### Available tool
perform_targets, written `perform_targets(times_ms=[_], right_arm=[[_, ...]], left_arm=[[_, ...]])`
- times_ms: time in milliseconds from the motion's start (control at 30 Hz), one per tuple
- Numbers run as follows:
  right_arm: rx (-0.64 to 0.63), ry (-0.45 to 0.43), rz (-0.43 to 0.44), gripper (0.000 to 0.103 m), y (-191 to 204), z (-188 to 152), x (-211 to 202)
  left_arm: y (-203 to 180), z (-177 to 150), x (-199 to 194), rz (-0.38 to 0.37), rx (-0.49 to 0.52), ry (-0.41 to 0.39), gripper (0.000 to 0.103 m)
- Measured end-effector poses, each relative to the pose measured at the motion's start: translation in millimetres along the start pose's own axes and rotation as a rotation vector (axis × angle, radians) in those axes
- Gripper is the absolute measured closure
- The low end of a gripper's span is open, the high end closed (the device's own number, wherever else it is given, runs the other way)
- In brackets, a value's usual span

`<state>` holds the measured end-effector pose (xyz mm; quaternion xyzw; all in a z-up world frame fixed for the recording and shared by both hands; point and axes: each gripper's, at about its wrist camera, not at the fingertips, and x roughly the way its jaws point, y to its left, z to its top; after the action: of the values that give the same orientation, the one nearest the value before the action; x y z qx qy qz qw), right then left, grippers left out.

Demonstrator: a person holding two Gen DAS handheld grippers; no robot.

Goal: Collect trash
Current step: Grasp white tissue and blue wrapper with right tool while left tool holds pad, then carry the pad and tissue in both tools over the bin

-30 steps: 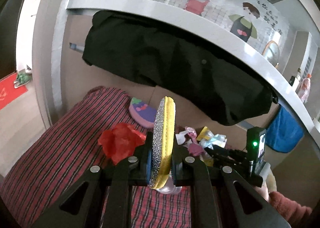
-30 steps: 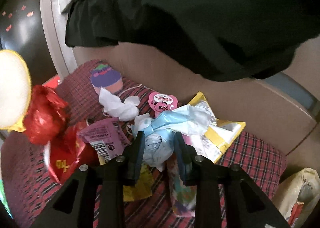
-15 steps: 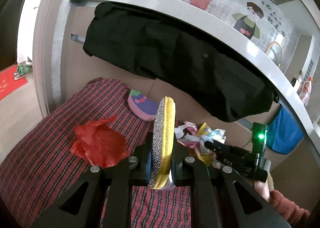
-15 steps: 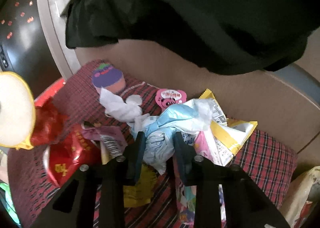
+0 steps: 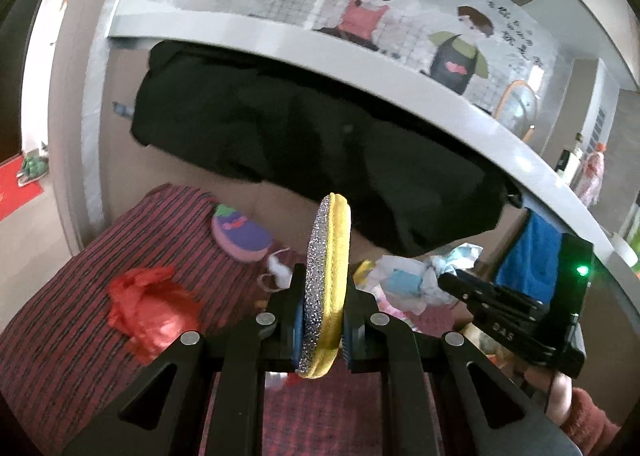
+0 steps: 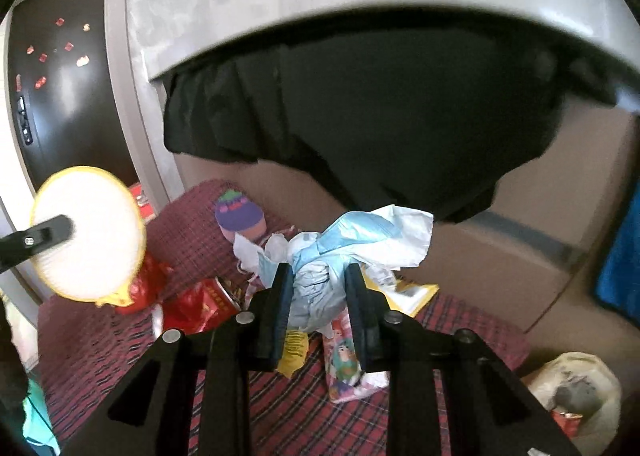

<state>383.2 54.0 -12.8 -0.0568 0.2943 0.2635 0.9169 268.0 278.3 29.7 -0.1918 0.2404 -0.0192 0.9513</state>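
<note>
Step in hand: pick-up of one piece of trash from the pile on the plaid-covered seat (image 6: 472, 316). The right gripper (image 6: 318, 298) has just been closing, and its jaws now pinch a crumpled blue-and-white wad (image 6: 352, 244), which stands between the pads and appears raised clear of the litter under it. The left gripper (image 5: 325, 320) is clamped on a yellow-rimmed pad (image 5: 328, 284), held on edge above the seat; in the right view the same pad shows its pale round face at the left. Judgement: the next move calls for carrying the wad to a receptacle without loosening the grip, since the paper is light and loosely bunched and could slip or shed a fold; the bag (image 6: 576, 388) at lower right, beyond the seat edge and already holding refuse, looks the likely destination, though this cannot be confirmed. Count, as far as visible: two grippers; one wad held; one yellow-rimmed pad; one crumpled red bag (image 5: 152, 312) lying apart from the pile; one red printed wrapper (image 6: 208, 302); one yellow packet (image 6: 412, 294); one cartoon-printed packet (image 6: 344, 368); one white tissue (image 6: 248, 252); one purple-and-pink piece (image 6: 240, 216) near the seat back. One black garment (image 6: 380, 116) hangs over the rail above. Smaller scraps beneath the gripper cannot be counted.
</note>
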Motion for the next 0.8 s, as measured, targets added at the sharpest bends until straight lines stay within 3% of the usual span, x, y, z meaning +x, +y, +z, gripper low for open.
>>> perform_targets(times_ms=[333,800], right_arm=[[-0.003,-0.119,-0.056,0.079,-28.7,9.0,-86.6],[0.05,-0.238,-0.196,0.079,-103.9,-19.0,-196.3]], left_arm=[[-92.0,1.9,-8.6,-0.059,0.115,-0.069,0.088],[-234.4,-16.2,-7.2,-0.121,0.256,-0.136,0.088]])
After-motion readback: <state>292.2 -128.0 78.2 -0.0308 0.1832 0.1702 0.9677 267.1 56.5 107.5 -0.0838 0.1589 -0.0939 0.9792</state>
